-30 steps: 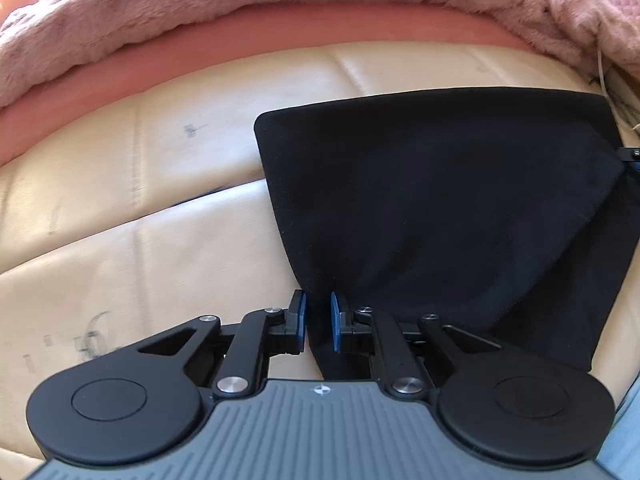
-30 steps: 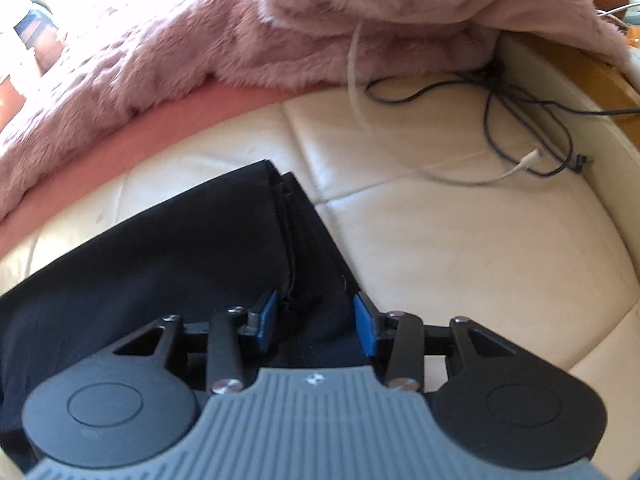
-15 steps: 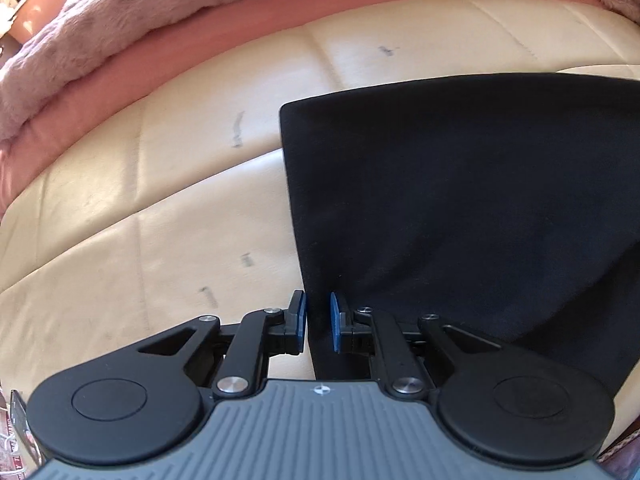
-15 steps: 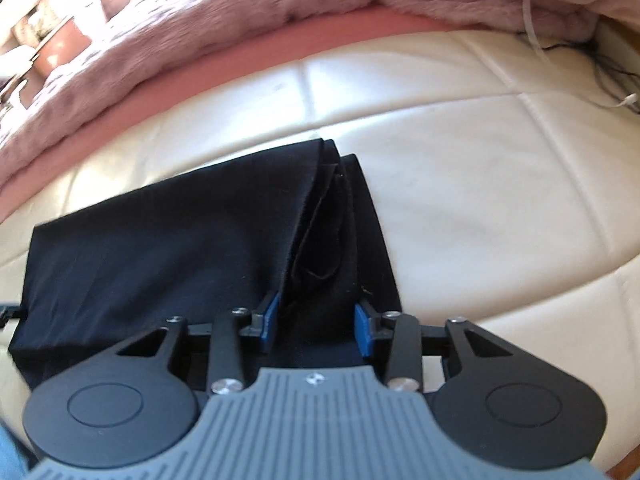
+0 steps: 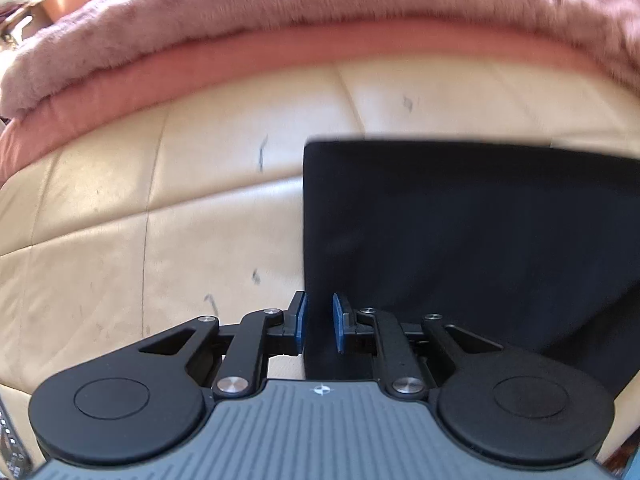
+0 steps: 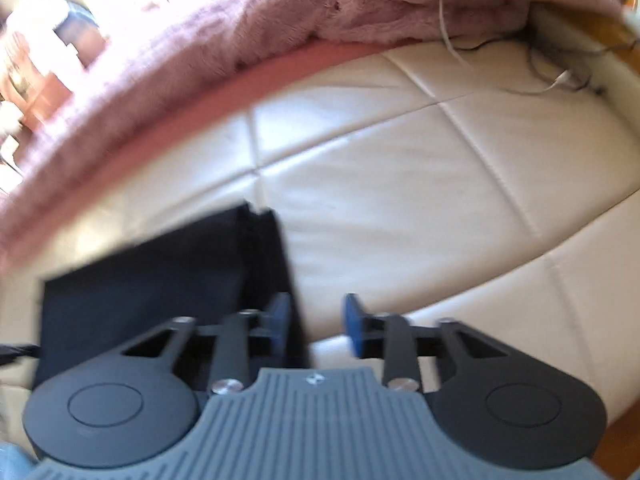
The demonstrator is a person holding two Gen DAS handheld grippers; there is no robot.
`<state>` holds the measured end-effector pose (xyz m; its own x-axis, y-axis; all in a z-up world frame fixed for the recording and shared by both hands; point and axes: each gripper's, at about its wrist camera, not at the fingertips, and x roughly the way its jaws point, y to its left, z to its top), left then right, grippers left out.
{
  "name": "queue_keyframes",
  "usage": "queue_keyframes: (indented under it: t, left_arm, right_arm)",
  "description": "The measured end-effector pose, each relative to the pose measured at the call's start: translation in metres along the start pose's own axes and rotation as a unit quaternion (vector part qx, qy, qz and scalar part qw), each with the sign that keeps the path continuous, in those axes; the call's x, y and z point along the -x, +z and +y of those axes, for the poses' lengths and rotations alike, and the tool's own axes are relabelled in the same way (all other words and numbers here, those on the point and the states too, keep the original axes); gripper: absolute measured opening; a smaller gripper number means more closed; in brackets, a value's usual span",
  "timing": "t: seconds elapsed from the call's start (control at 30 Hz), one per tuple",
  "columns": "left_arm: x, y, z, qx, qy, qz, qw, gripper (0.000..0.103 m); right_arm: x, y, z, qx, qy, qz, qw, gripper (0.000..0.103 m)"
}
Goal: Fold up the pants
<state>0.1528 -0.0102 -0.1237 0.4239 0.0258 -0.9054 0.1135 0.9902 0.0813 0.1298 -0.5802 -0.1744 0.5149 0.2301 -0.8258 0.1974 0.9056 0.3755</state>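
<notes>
Slippage is the risk: the black pants (image 5: 472,240) lie folded flat on the cream leather cushion (image 5: 160,216), the left hand-held gripper (image 5: 319,322) pinching their near corner, the right hand-held gripper (image 6: 316,322) spread with the edge barely inside, so one-sided pulling could undo the fold.

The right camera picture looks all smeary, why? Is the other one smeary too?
Right wrist view: motion blur smears the black pants and pink blanket, and sun glare whitens the cream cushion. Left wrist view: sharper, only the pants' far edge is soft; fisheye bends the cushion seams in both.
</notes>
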Motion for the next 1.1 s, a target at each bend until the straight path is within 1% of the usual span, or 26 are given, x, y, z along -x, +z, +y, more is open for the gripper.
queue_keyframes:
  t: [0.07, 0.13, 0.2, 0.33, 0.43, 0.53, 0.63, 0.7, 0.87, 0.97, 1.03, 1.1]
  left_arm:
    - [0.008, 0.003, -0.009, -0.001, -0.012, -0.022, 0.9997, 0.017]
    - [0.012, 0.007, -0.020, -0.009, -0.032, -0.034, 0.9989, 0.017]
    - [0.013, 0.011, -0.032, -0.013, -0.050, -0.039, 0.9979, 0.017]
    - [0.009, 0.017, -0.059, -0.019, -0.087, -0.035, 0.9954, 0.017]
    - [0.000, 0.015, -0.074, -0.033, -0.100, -0.027, 0.9940, 0.017]
    - [-0.008, 0.011, -0.083, -0.034, -0.103, -0.020, 0.9939, 0.017]
    - [-0.012, 0.008, -0.086, -0.034, -0.104, -0.015, 0.9939, 0.017]
    - [-0.013, 0.007, -0.086, -0.034, -0.104, -0.016, 0.9939, 0.017]
    - [-0.016, 0.010, -0.086, -0.036, -0.108, -0.021, 0.9933, 0.017]
    - [-0.016, 0.013, -0.089, -0.042, -0.108, -0.027, 0.9929, 0.017]
    - [-0.016, 0.014, -0.093, -0.050, -0.107, -0.029, 0.9926, 0.017]
    - [-0.018, 0.014, -0.097, -0.060, -0.101, -0.030, 0.9927, 0.017]
  right_arm:
    - [-0.004, 0.005, -0.002, -0.017, 0.044, 0.009, 0.999, 0.041]
    - [-0.015, 0.010, 0.002, -0.031, 0.074, 0.014, 0.997, 0.047]
    - [-0.029, 0.015, -0.001, -0.036, 0.091, 0.025, 0.995, 0.047]
    - [-0.057, 0.021, -0.009, -0.043, 0.120, 0.055, 0.990, 0.047]
    - [-0.072, 0.026, -0.017, -0.028, 0.137, 0.074, 0.987, 0.047]
    - [-0.079, 0.031, -0.028, -0.036, 0.163, 0.094, 0.981, 0.043]
    - [-0.085, 0.033, -0.036, -0.048, 0.191, 0.129, 0.972, 0.040]
    - [-0.089, 0.034, -0.038, -0.056, 0.198, 0.133, 0.969, 0.040]
    - [-0.103, 0.035, -0.041, -0.080, 0.239, 0.129, 0.959, 0.043]
    - [-0.103, 0.035, -0.045, -0.090, 0.252, 0.131, 0.955, 0.038]
    - [-0.104, 0.031, -0.045, -0.093, 0.269, 0.143, 0.948, 0.038]
    - [-0.105, 0.028, -0.045, -0.090, 0.266, 0.143, 0.949, 0.026]
